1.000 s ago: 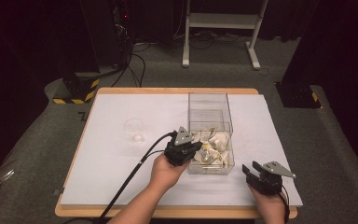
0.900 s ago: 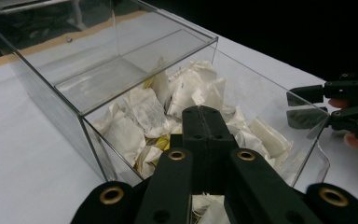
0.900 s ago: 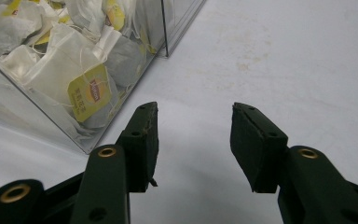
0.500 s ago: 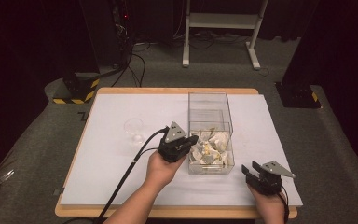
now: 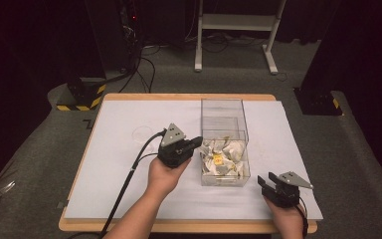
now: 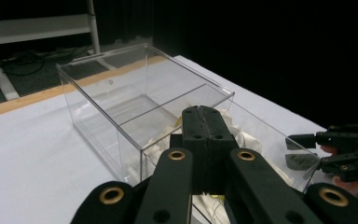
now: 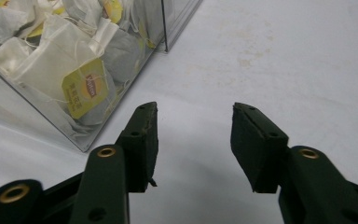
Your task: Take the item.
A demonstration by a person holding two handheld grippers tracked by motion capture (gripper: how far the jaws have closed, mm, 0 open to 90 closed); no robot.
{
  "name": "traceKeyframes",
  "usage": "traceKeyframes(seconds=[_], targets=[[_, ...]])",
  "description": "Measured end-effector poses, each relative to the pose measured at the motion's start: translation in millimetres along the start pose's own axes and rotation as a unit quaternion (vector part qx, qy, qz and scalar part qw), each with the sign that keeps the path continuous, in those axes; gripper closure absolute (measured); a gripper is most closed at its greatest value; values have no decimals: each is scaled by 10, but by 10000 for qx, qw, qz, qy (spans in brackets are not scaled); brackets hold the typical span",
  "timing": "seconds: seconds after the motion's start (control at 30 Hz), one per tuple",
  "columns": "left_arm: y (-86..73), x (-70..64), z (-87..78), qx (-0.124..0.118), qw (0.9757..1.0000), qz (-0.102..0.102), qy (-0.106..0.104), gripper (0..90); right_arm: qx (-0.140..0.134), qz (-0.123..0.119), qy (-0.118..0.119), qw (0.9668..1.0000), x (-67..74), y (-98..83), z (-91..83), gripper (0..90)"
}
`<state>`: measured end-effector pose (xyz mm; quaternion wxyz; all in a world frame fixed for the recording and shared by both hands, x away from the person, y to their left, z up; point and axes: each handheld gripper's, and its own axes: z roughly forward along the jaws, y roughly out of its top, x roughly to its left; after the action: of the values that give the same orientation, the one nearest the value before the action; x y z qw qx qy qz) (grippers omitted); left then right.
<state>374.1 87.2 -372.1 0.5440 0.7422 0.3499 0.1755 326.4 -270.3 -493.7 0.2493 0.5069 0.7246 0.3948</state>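
Observation:
A clear plastic box (image 5: 223, 105) with two compartments stands on the white table. Its near compartment holds several tea bags (image 5: 222, 157) with yellow tags, and its far compartment is bare. My left gripper (image 5: 197, 142) hovers just left of the near compartment, pointing toward the box. Its jaws are shut, and in the left gripper view (image 6: 206, 122) I see nothing between them. My right gripper (image 5: 264, 182) rests near the table's front right, beside the box's near corner. It stands open over bare table (image 7: 194, 140), with the tea bags (image 7: 60, 60) behind the box wall at its left.
A small clear round dish (image 5: 142, 133) lies on the table left of the left gripper. The wooden table edge (image 5: 179, 96) runs along the back. A white stand (image 5: 235, 20) and cables sit on the floor beyond.
My left gripper has risen and drawn a little left, away from the box's near compartment, with its jaws still shut. The right gripper has stayed put.

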Motion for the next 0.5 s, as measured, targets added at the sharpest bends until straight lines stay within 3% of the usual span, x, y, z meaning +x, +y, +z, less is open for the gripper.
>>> traceKeyframes(seconds=[0.5], targets=[[9, 143, -129, -89, 9998, -103, 123, 898, 67, -128, -63, 9999, 34, -14, -2, 522]])
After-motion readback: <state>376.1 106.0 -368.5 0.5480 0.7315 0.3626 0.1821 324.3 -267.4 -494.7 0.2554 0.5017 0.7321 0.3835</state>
